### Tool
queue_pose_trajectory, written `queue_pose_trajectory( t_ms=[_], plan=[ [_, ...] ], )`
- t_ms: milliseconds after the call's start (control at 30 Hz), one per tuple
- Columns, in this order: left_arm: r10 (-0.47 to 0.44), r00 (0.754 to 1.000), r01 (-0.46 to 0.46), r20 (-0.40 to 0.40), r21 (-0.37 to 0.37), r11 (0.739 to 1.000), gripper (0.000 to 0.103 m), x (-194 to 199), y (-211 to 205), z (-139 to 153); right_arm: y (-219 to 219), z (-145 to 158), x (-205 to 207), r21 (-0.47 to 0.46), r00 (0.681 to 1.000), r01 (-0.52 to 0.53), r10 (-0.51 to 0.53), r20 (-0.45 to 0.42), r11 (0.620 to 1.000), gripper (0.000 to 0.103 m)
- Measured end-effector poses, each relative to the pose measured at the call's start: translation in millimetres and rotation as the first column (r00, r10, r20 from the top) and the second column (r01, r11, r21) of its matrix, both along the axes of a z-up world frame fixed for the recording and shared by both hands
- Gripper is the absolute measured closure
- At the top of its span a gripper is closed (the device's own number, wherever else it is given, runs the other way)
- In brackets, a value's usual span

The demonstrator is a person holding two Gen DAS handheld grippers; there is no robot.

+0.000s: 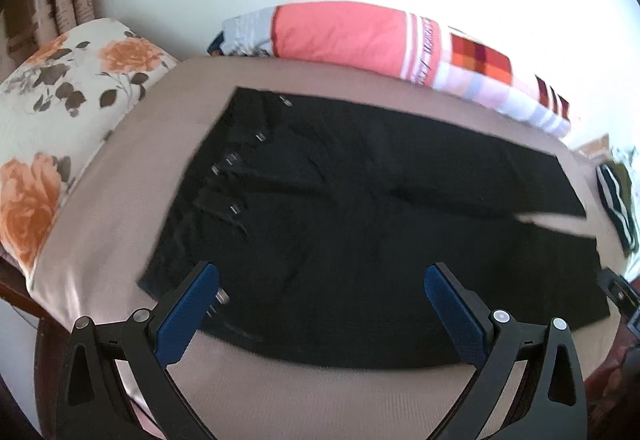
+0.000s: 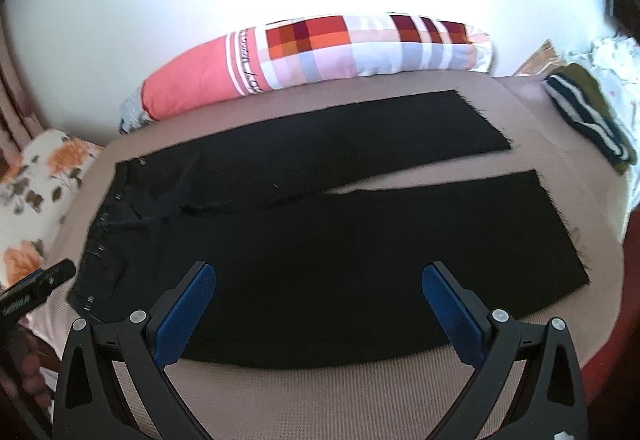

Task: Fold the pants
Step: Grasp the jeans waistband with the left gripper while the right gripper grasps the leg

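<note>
Black pants (image 1: 360,208) lie flat on a beige bed (image 1: 120,200), waistband with metal clips to the left, both legs spread apart to the right. In the right wrist view the pants (image 2: 320,240) show both frayed leg ends with a narrow gap between them. My left gripper (image 1: 322,280) is open and empty, hovering above the near edge by the waist. My right gripper (image 2: 320,280) is open and empty above the near leg. The left gripper's tip (image 2: 44,282) shows at the left edge of the right wrist view.
A floral pillow (image 1: 68,112) lies left of the waistband. A long pink and checked bolster (image 2: 320,52) lies along the far side against the white wall. A folded striped garment (image 2: 588,116) sits at the far right. The bed's near edge is close below the grippers.
</note>
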State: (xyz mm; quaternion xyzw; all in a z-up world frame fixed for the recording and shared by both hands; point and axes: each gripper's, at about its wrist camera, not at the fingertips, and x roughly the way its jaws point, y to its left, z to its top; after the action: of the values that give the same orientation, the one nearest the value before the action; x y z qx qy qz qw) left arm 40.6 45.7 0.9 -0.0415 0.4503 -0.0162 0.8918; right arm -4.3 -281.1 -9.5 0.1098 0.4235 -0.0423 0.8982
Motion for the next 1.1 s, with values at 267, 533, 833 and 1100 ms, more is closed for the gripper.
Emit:
queue_pose_trajectory(
  t_ms=[267, 533, 833, 1100],
  plan=[
    [0.051, 0.998, -0.052, -0.021, -0.069, 0.996, 0.025, 93, 72, 10, -3, 15, 45, 0.024, 0.994, -0.083, 0.081, 0.068, 0.996, 0.0],
    [0.008, 0.99, -0.058, -0.14, -0.358, 0.932, 0.043, 204, 144, -32, 3, 10, 102, 0.279, 0.991, -0.124, 0.105, 0.082, 0.952, 0.0],
    [-0.024, 0.966, -0.111, -0.257, -0.498, 0.86, 0.048, 292, 180, -99, 27, -22, 160, 0.296, 0.993, -0.111, 0.118, -0.006, 0.949, 0.0],
    [-0.142, 0.954, -0.04, -0.266, -0.577, 0.816, 0.075, 330, 173, -120, 51, -49, 207, 0.265, 0.986, -0.126, 0.151, -0.075, 0.956, 0.0]
  ],
)
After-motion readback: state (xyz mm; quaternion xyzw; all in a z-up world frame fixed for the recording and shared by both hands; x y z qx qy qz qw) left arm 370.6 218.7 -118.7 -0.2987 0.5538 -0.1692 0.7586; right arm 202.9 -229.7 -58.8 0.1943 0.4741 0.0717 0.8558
